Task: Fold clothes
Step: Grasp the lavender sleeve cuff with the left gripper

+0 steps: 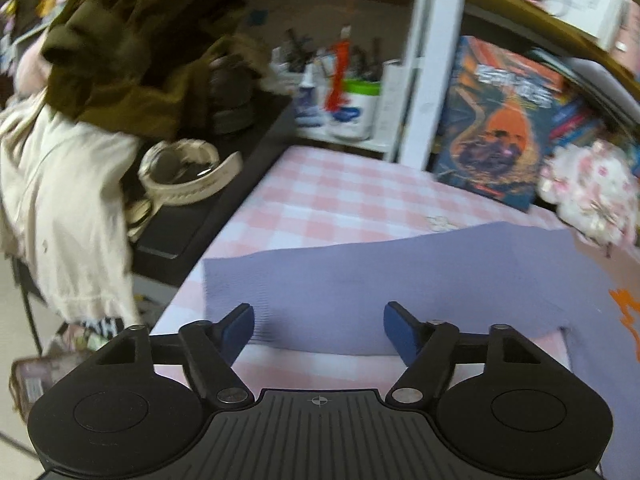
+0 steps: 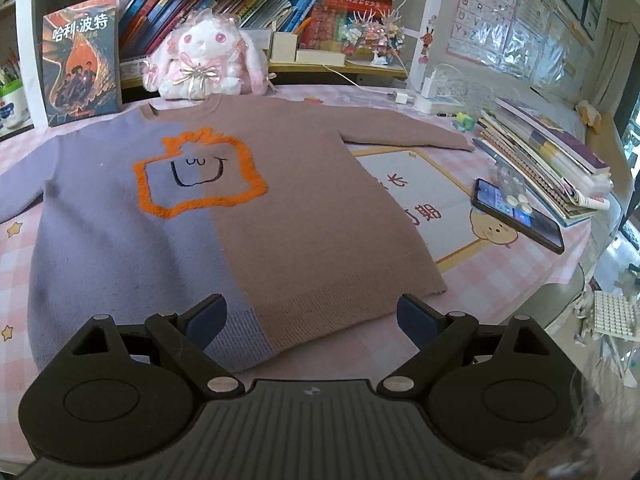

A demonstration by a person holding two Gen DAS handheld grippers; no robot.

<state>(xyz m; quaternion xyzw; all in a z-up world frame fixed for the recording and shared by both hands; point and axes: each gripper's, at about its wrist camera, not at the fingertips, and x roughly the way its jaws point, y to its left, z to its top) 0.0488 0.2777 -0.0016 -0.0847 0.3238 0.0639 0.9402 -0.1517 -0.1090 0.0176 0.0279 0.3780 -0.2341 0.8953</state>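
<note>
While sweater (image 2: 224, 208) lay flat (front up), left gripper (image 1: 319, 330) gaped over sleeve (image 1: 400, 280), right gripper (image 2: 312, 320) gaped at hem (image 2: 344, 312).

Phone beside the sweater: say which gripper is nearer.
Right. The right gripper hangs over the sweater's hem, phone nearby; the left gripper is at the purple sleeve.

A knitted sweater (image 2: 248, 216) is spread flat, front up, on the pink checked tablecloth (image 2: 500, 276). Its body is split vertically into a lavender half and a dusty-pink half, with an orange outlined smiling face (image 2: 198, 174) stitched across the seam. Both sleeves are extended sideways. The ribbed hem is turned toward the camera; the neckline lies at the far side.
</note>
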